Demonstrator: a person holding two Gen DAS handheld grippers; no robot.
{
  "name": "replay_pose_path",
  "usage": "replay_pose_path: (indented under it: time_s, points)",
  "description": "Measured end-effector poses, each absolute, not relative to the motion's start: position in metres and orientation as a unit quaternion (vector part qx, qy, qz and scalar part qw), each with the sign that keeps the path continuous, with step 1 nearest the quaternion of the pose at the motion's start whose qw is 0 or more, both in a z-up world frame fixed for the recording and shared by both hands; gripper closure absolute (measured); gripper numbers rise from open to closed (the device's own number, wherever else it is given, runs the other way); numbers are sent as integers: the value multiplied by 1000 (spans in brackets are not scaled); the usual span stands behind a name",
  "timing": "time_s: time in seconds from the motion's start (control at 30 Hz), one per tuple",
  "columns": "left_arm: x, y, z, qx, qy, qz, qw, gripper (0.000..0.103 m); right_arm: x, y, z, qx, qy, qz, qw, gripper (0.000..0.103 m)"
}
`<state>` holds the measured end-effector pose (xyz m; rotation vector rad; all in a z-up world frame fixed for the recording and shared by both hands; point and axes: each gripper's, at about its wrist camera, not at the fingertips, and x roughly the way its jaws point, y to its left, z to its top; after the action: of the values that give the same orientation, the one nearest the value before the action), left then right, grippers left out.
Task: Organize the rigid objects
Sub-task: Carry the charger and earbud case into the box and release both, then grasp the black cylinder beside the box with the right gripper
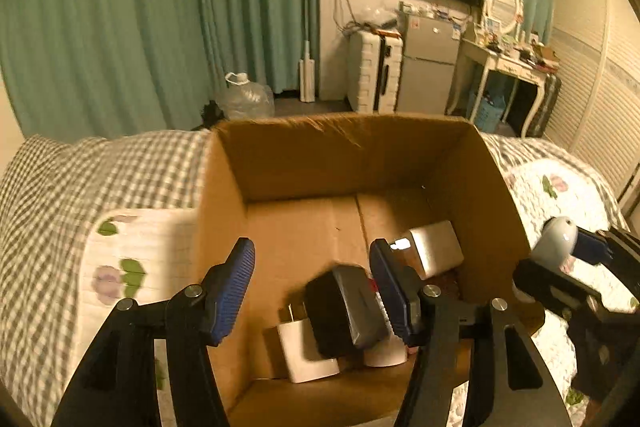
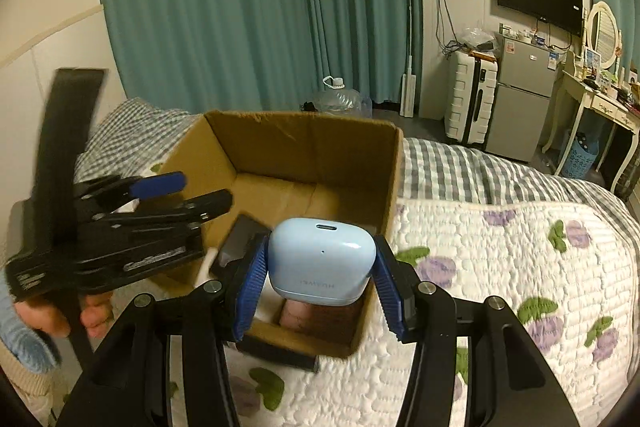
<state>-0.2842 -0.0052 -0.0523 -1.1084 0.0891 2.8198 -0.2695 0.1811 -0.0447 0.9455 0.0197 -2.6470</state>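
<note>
An open cardboard box [image 1: 344, 151] stands on the bed. Inside it lie a black and grey block [image 1: 344, 311], a white charger plug [image 1: 304, 351] and a silver flat device [image 1: 436, 247]. My left gripper [image 1: 314, 287] is open and empty above the box's near side. My right gripper [image 2: 320, 275] is shut on a light blue earbud case [image 2: 320, 261], held over the box's [image 2: 304, 143] near right corner. The case also shows at the right of the left wrist view [image 1: 558, 239]. A dark phone [image 2: 240, 239] lies in the box.
The bed has a white floral quilt [image 2: 500, 267] and a grey checked cover [image 1: 60, 187]. Beyond the bed are teal curtains [image 1: 160, 7], a water jug [image 1: 244, 97], a white suitcase [image 1: 374, 71], a small fridge [image 1: 428, 67] and a dressing table [image 1: 508, 67].
</note>
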Motion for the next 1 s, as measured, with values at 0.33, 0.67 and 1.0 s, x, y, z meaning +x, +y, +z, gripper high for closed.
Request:
replay_pose_path:
  time_s: [0.33,0.67,1.0]
  points:
    - [-274,-26,-39,-361,32,931,38,40,-352,142,-46,363,66,-917,150,52]
    - [-207,-37,-4,-335,54,940,36,35,-248,155,-4,319,91,-930,157,25]
    - [-126,-76,-47,-364,45,930,-13,33,-166,94,-73,383,154,-866,282,24]
